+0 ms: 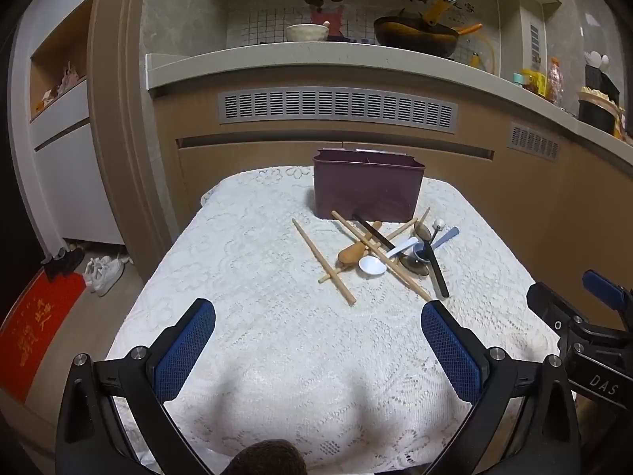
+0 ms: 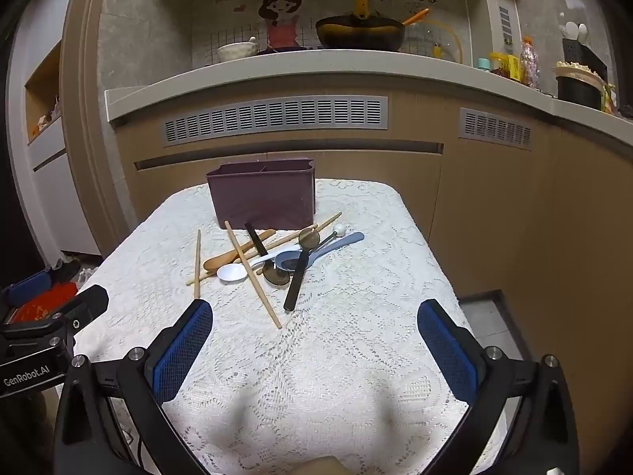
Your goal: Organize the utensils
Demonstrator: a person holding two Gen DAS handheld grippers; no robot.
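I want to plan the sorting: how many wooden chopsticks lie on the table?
4 wooden chopsticks: one alone at the left, one lying across the pile, two slanting beneath it. The pile may hide others.

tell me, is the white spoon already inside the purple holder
No, the white spoon lies on the lace tablecloth in the pile of utensils in front of the purple holder.

A lace-covered table carries a maroon caddy and jumbled utensils.
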